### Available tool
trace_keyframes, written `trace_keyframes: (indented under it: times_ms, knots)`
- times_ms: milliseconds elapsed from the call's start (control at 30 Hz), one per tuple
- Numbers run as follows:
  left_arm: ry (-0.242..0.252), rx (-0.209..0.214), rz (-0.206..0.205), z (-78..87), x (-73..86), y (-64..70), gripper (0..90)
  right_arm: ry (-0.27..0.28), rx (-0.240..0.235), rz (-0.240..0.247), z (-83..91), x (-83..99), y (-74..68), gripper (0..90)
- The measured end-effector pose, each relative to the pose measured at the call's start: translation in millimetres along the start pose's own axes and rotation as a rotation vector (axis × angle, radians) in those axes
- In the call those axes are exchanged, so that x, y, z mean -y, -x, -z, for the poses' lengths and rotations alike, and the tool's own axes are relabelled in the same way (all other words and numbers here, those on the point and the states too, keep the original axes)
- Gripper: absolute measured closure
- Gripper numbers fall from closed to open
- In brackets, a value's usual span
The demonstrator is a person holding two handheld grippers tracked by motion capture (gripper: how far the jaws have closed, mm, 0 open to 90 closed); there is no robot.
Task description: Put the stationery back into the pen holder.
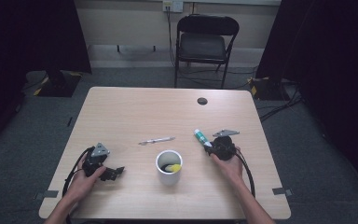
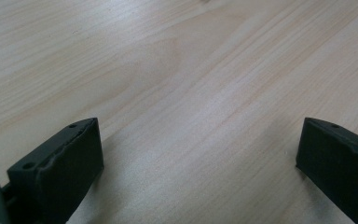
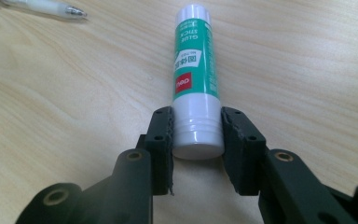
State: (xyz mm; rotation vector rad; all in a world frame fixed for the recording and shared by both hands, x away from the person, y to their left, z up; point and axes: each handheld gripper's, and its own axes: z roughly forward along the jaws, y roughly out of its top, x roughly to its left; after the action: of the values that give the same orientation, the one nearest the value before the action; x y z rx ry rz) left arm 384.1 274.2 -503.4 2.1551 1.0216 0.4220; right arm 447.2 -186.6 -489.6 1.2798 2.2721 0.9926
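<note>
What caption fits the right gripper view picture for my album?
The right gripper pinches the white end of a green glue stick lying on the wooden table, a pen nearby.

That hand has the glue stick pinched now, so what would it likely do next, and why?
Probably lift the glue stick off the table and carry it toward the white cup. The right gripper is shut on its white end, and the cup stands open nearby with something yellow already inside.
</note>
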Motion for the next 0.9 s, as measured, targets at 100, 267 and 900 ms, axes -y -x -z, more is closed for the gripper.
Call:
trace_keyframes:
  times_ms: [100,267,900]
  knots:
    - [-0.001,0.000,0.000,0.1,0.0,0.0,0.0,0.003,-0.007,0.000,3.7,1.1,0.0,65.5]
    - [0.004,0.001,0.003,0.0,0.2,0.3,0.0,-0.003,-0.019,0.010,6.6,2.5,-0.3,65.5]
    - [0.003,0.001,0.002,0.0,0.2,0.2,0.0,0.007,-0.082,0.092,27.8,31.7,-23.0,65.2]
